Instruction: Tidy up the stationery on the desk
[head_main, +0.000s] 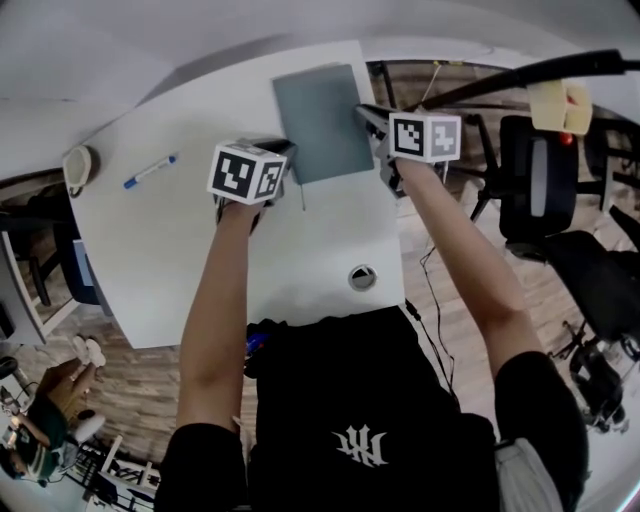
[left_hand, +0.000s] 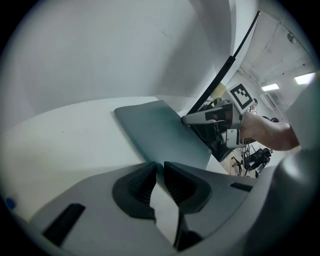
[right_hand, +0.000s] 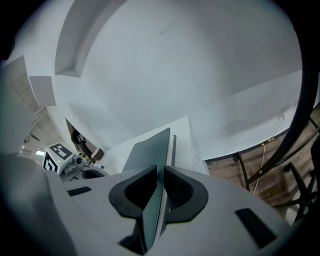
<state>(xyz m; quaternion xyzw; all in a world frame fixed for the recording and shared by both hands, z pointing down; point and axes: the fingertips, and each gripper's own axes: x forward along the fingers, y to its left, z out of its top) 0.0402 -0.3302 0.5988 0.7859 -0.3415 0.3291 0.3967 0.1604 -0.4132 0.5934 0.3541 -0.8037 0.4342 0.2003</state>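
A thin grey notebook (head_main: 322, 120) lies at the far middle of the white desk (head_main: 190, 250). My left gripper (head_main: 290, 152) is shut on its near left corner, and the cover's edge shows pinched between the pads (left_hand: 142, 182). My right gripper (head_main: 368, 118) is shut on the notebook's right edge. In the right gripper view the grey cover and white page edge (right_hand: 150, 150) run straight between the pads (right_hand: 180, 192). Each gripper sees the other across the notebook (left_hand: 160, 132): the right gripper (left_hand: 212, 120) and the left gripper (right_hand: 62, 160).
A blue pen (head_main: 150, 171) lies on the desk's left part, with a beige roll (head_main: 78, 165) at the left edge. A round cable grommet (head_main: 362, 277) sits near the front edge. Black office chairs (head_main: 540, 190) and a black arm (head_main: 520, 75) stand to the right.
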